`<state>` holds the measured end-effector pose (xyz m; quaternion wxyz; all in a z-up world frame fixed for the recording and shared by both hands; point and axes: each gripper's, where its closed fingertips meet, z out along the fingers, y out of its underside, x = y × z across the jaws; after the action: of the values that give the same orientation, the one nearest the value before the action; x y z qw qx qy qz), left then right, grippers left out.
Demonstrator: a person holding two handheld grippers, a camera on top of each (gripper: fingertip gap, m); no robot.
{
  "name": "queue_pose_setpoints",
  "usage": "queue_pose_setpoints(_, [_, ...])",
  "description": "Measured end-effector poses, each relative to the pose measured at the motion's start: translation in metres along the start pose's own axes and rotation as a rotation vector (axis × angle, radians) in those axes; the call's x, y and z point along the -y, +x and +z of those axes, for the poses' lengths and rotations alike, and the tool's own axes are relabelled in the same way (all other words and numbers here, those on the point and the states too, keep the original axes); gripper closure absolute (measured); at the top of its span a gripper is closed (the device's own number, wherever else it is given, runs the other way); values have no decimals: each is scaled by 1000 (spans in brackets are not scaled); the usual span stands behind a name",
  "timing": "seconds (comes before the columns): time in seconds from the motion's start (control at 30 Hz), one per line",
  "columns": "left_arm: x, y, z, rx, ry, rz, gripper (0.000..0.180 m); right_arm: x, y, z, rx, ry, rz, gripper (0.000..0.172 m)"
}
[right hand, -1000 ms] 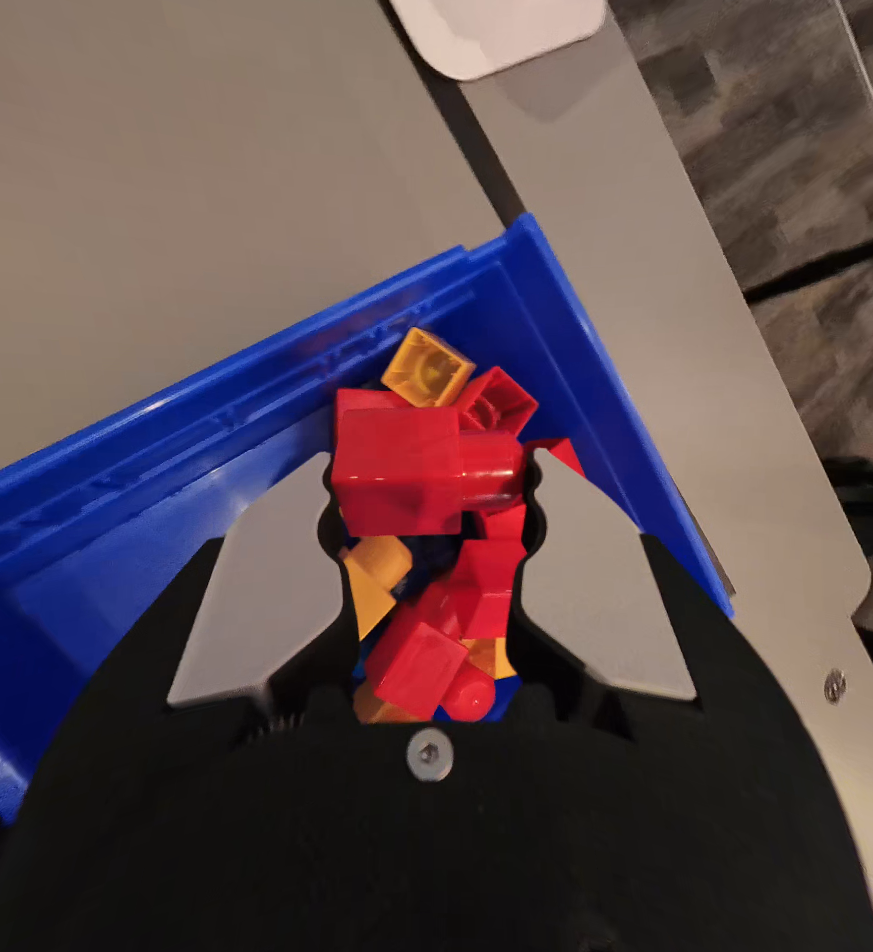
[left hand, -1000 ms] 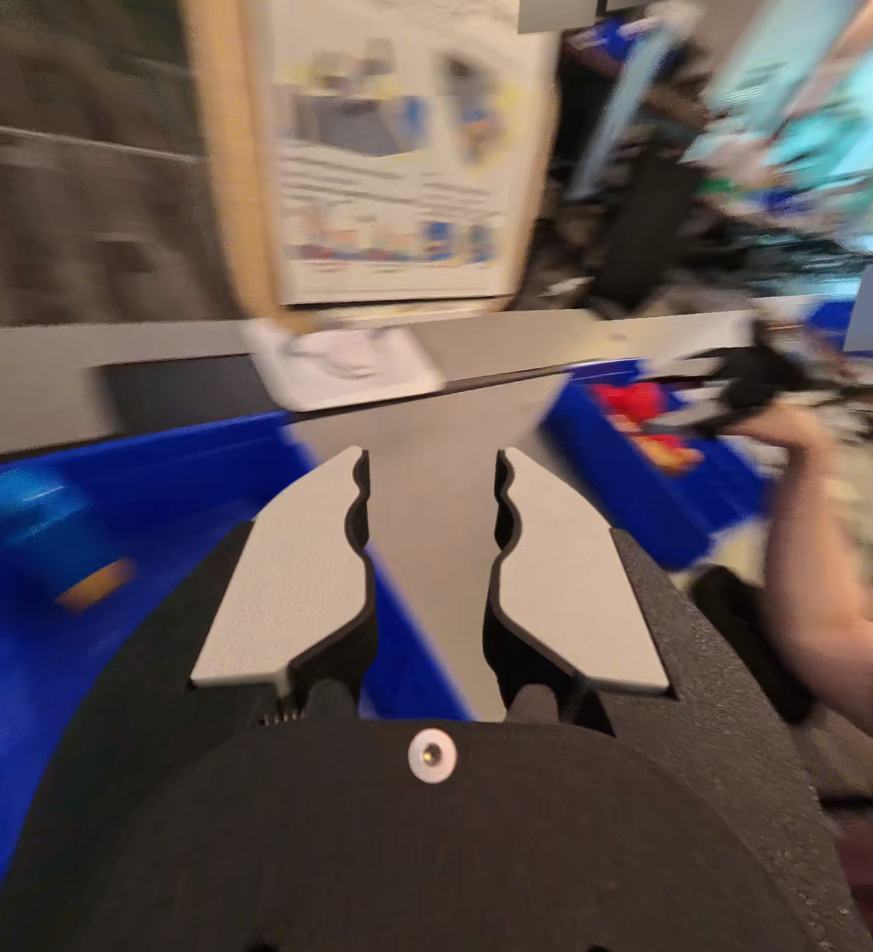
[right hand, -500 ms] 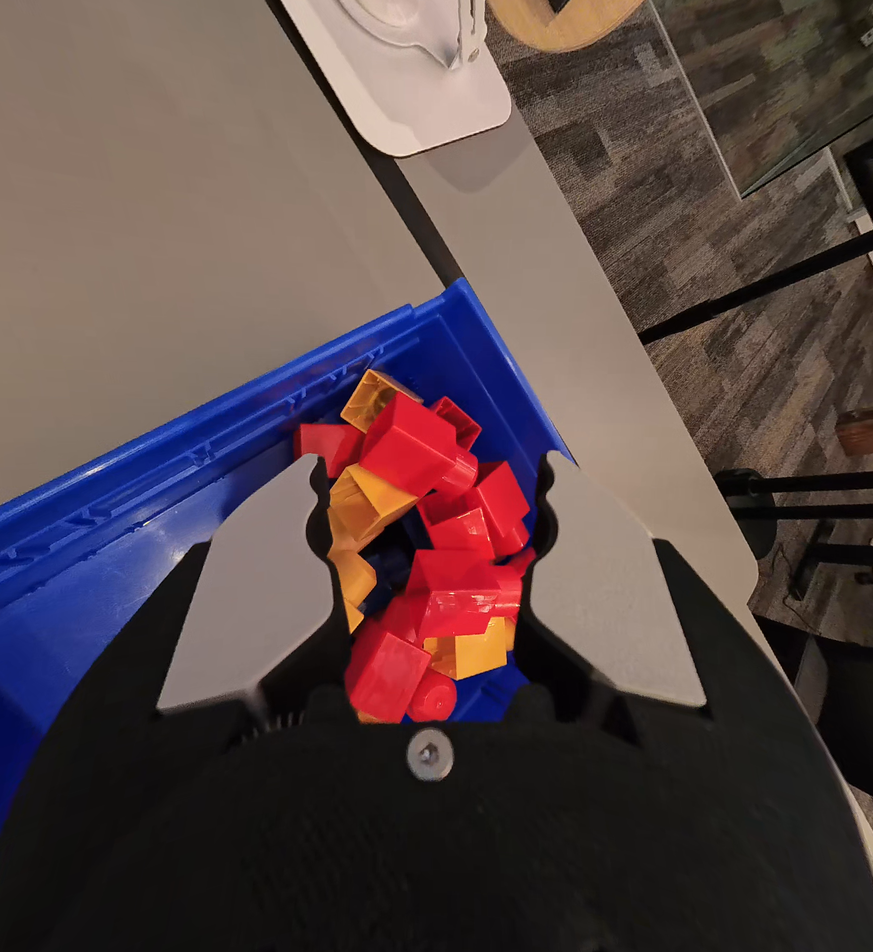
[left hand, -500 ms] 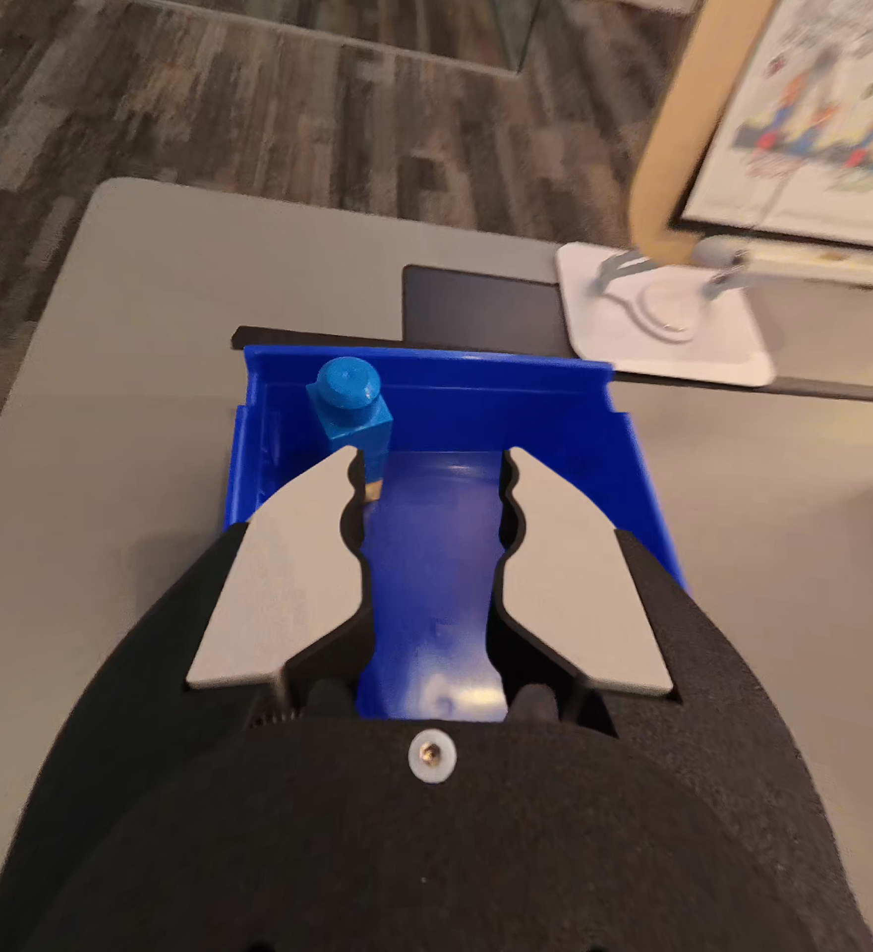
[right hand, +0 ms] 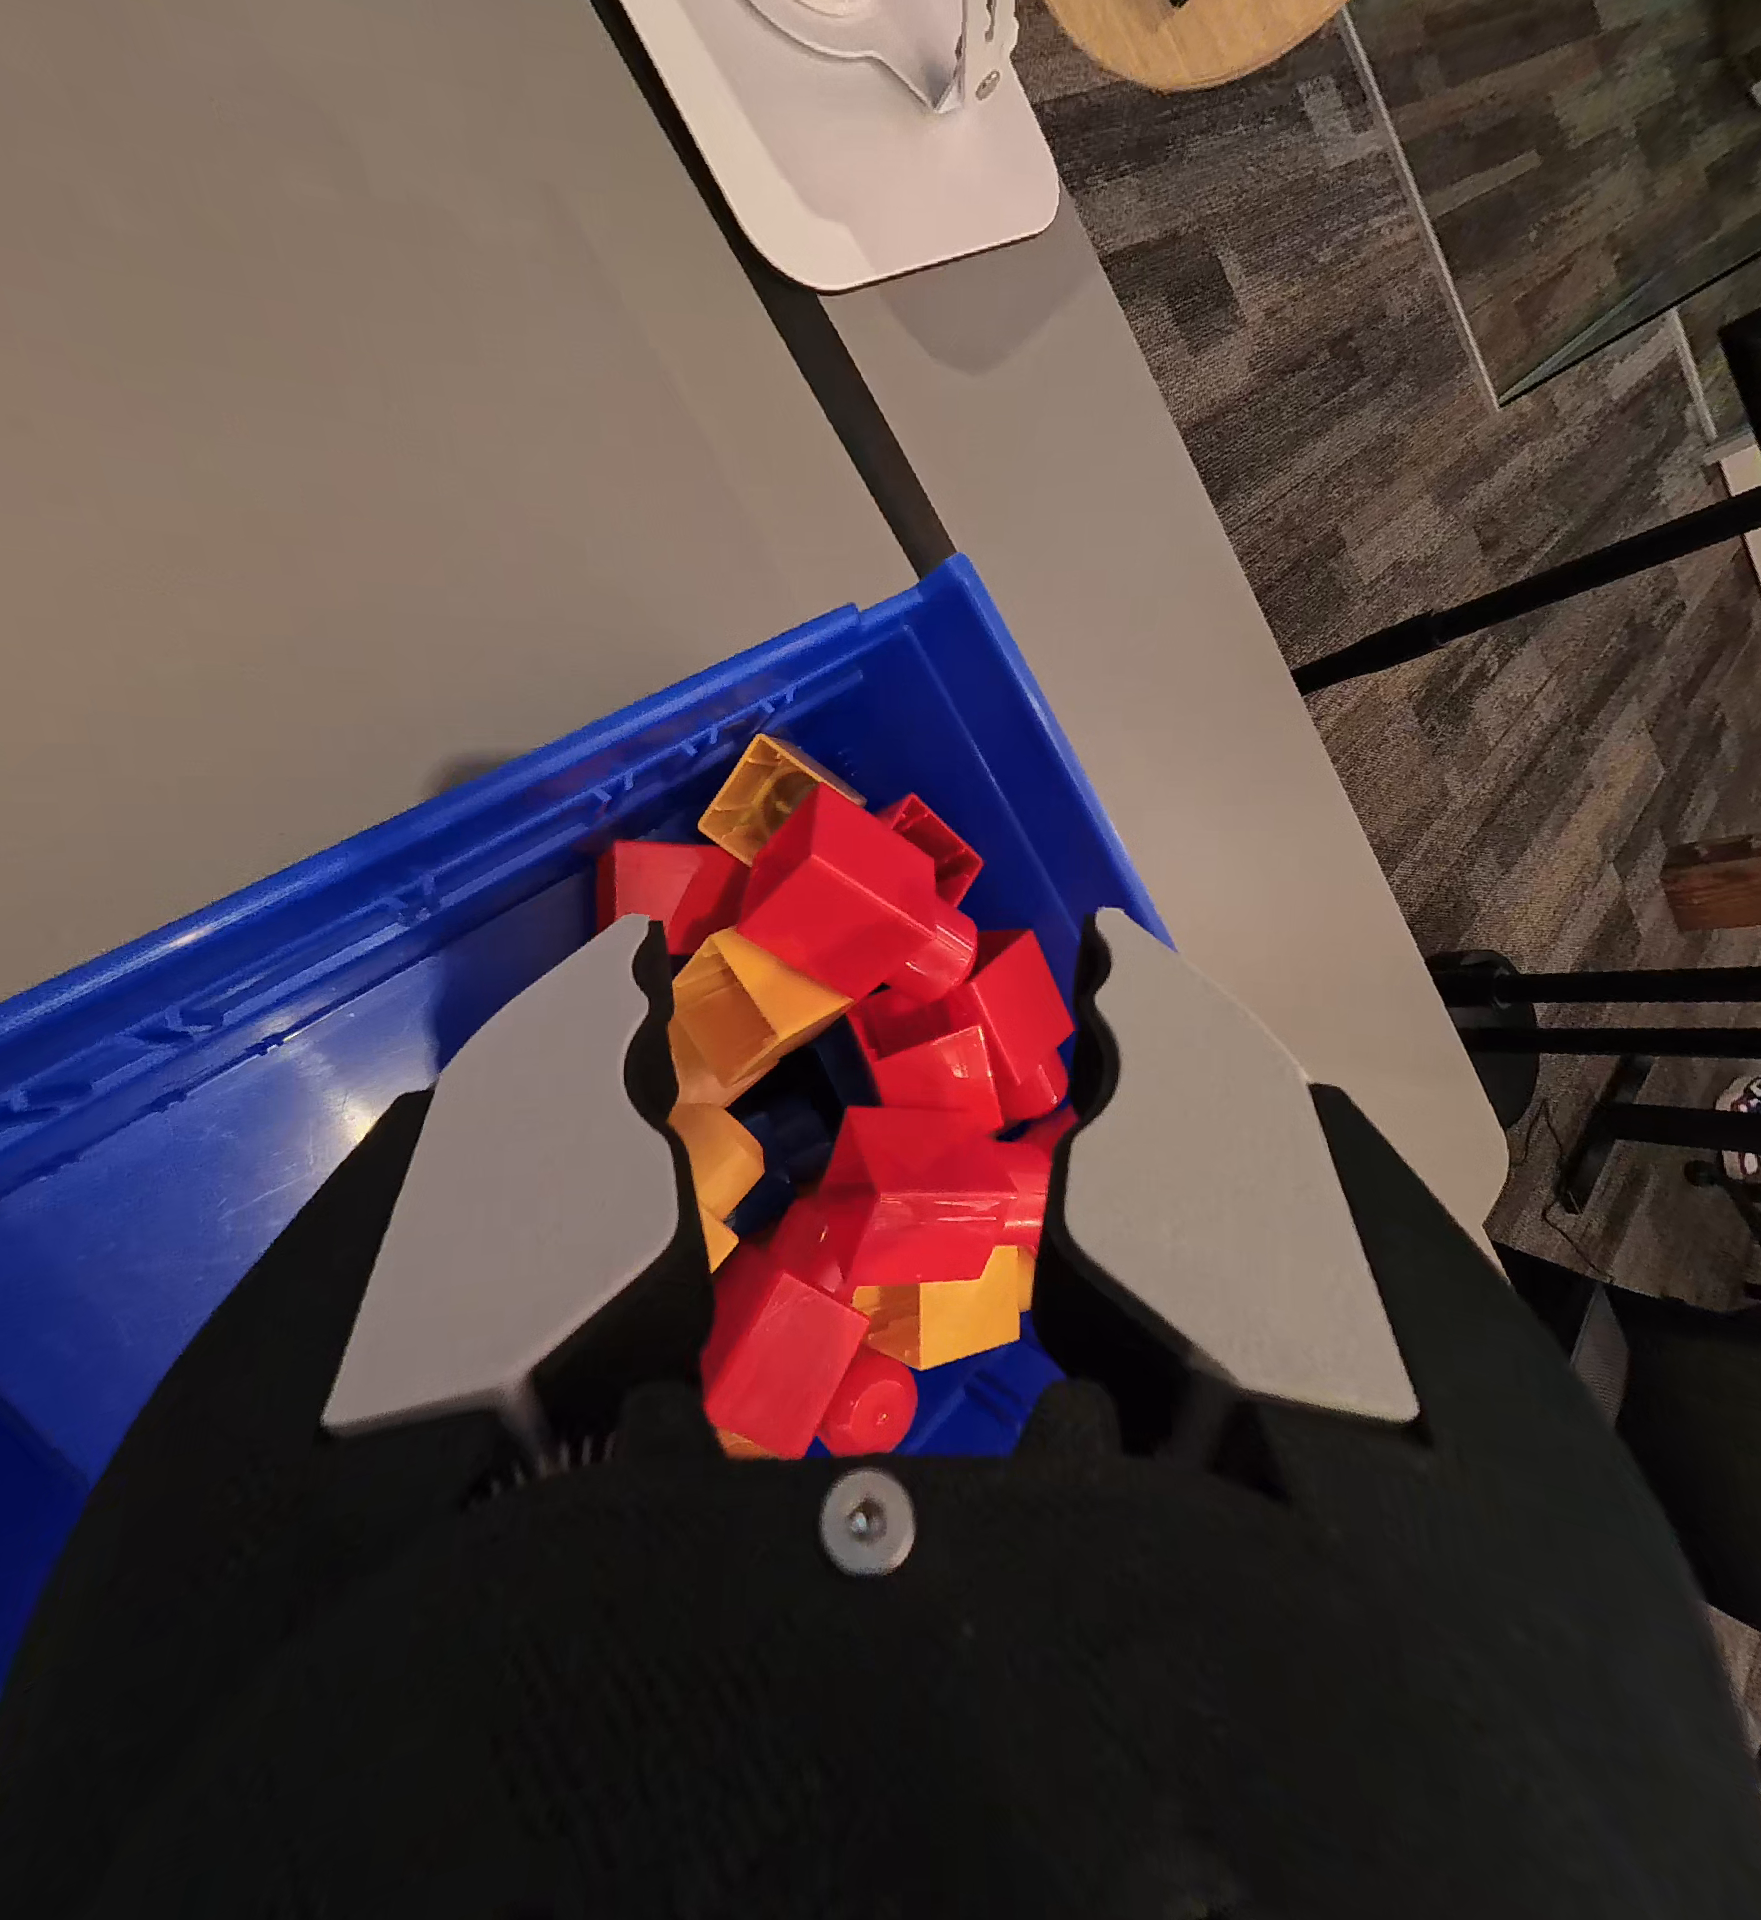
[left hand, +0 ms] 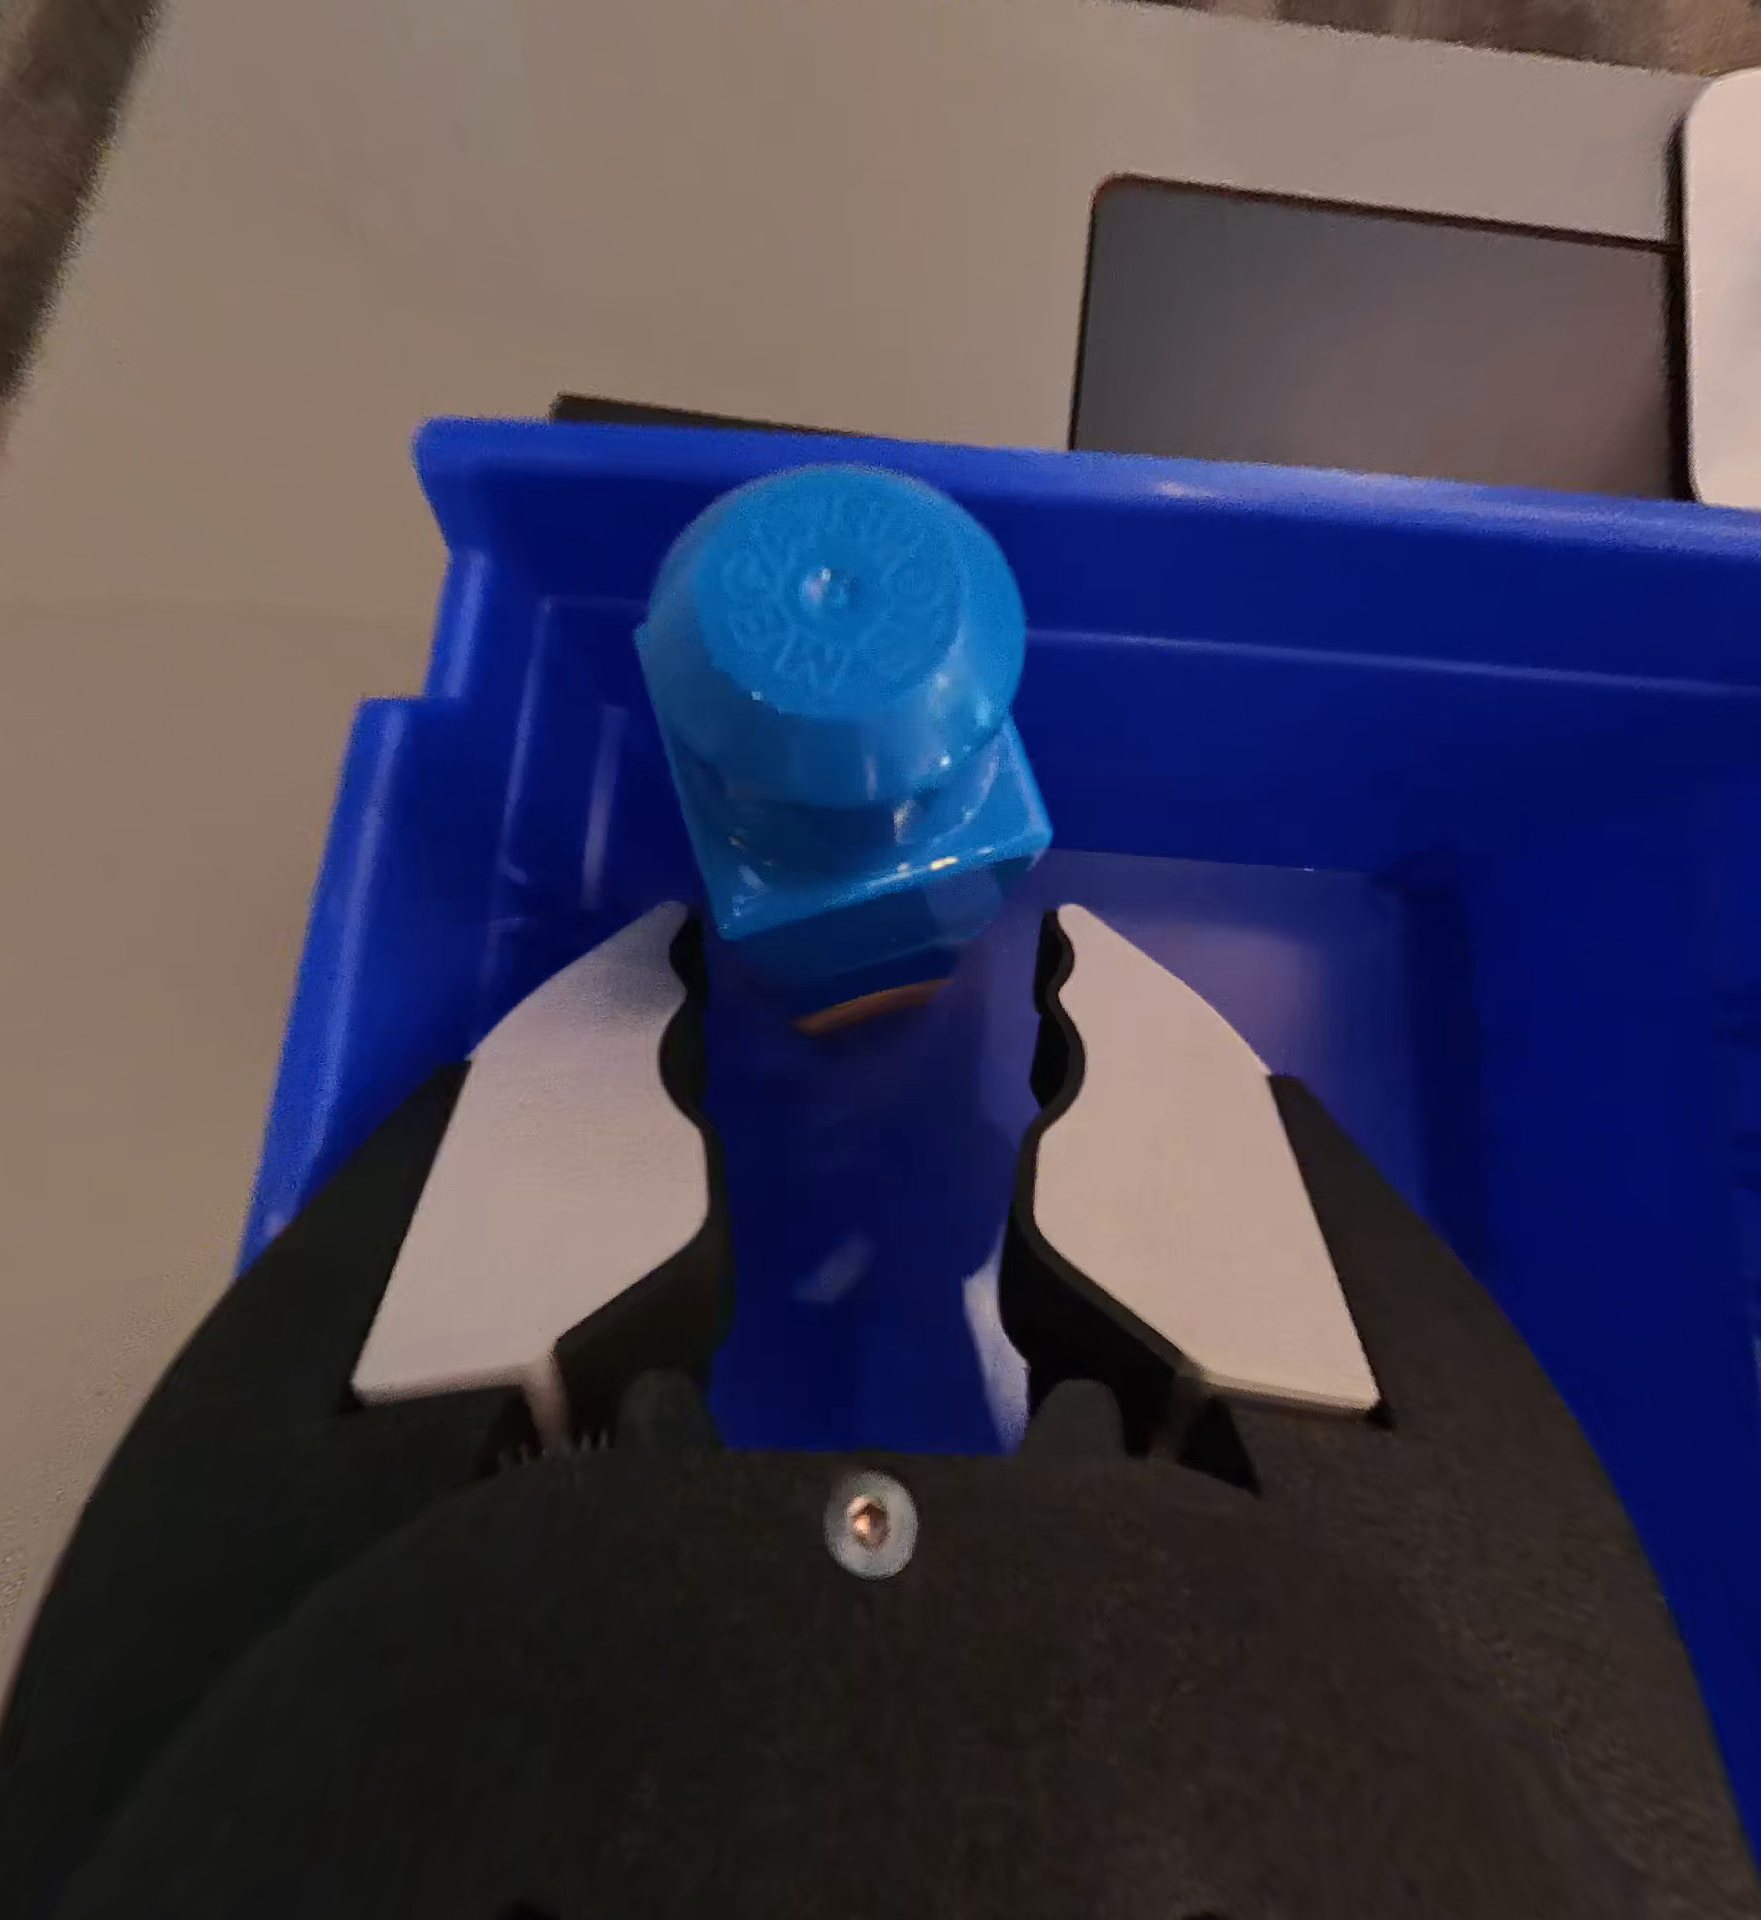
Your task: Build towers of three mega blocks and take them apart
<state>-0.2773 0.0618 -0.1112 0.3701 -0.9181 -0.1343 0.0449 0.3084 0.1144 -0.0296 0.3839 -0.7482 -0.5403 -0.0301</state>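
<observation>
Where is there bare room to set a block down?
Free: the left bin's floor right of the blue tower, and the grey table beyond the right bin's wall. Crowded: that bin's far corner, heaped with red and orange blocks.

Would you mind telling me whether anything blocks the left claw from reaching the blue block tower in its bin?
Nothing visible does. The left claw is open above the bin, and the blue block tower stands just ahead of its fingertips, untouched.

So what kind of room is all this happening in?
Probably an office or lab. A plain grey table holds blue plastic bins of toy blocks, with patterned carpet tiles below and black stand legs nearby.
</observation>
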Motion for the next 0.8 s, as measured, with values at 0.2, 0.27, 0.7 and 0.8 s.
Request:
queue_pose_setpoints(0.2, [-5,-3,4,-36,-24,-5,142,0,-4,4,12,-17,-21,98])
queue_pose_setpoints(0.27, [3,0,-5,-61,25,1,142,1,-6,5,16,-20,-29,99])
queue_pose_setpoints(0.7, [45,210,-295,-1273,402,327,143,178,-98,-80,417,729,78,105])
queue_pose_setpoints(0.8, [11,261,-326,-1430,334,495,143,220,-153,-117,744,880,177,106])
